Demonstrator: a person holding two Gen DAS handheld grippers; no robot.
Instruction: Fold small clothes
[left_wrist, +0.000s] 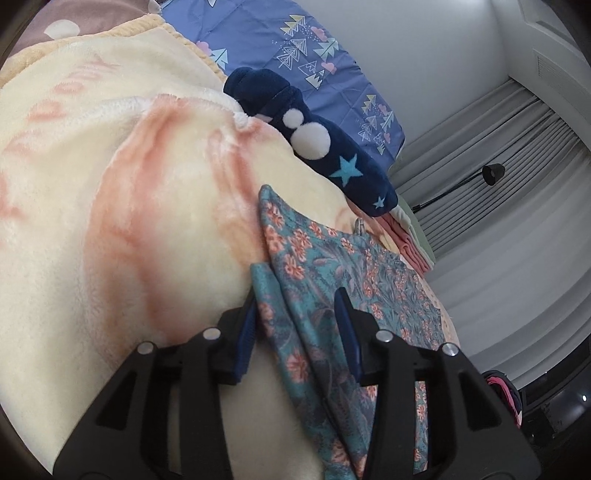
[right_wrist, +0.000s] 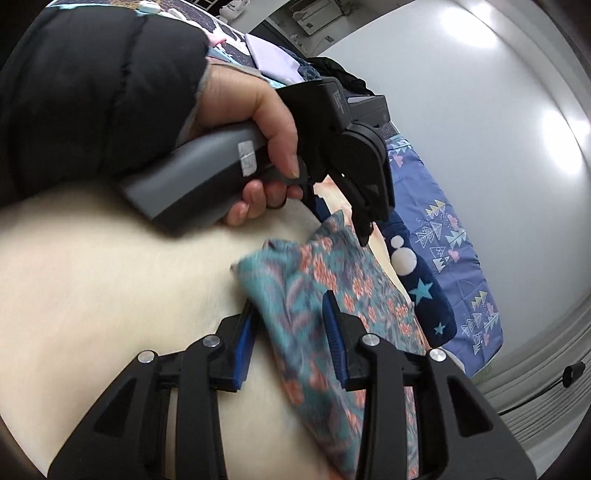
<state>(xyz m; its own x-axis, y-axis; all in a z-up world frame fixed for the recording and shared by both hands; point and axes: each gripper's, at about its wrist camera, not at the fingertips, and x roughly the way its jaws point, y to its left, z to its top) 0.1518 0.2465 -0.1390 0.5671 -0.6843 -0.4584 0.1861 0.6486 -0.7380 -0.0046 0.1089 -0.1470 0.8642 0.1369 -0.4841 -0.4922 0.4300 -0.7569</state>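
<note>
Blue-padded fingers (left_wrist: 245, 325) of the left gripper (left_wrist: 297, 314) are seen standing apart, a fold of the floral cloth (left_wrist: 332, 280) lying between them with no pad pressing on it. Fingers (right_wrist: 334, 332) of the right gripper (right_wrist: 290, 325) are likewise parted, straddling a blurred corner of the same floral cloth, not clamped. That cloth, teal with orange flowers, is spread on the cream blanket (left_wrist: 110, 206). Just beyond the cloth, in the right wrist view, a hand (right_wrist: 255, 122) in a black sleeve (right_wrist: 92, 85) is shown gripping the grey handle of the left gripper. Farther off, past the cloth's far edge, a navy star-patterned garment (left_wrist: 332, 147) is laid on the blanket. Behind it, a blue sheet with tree motifs (left_wrist: 295, 48) is visible.
</note>
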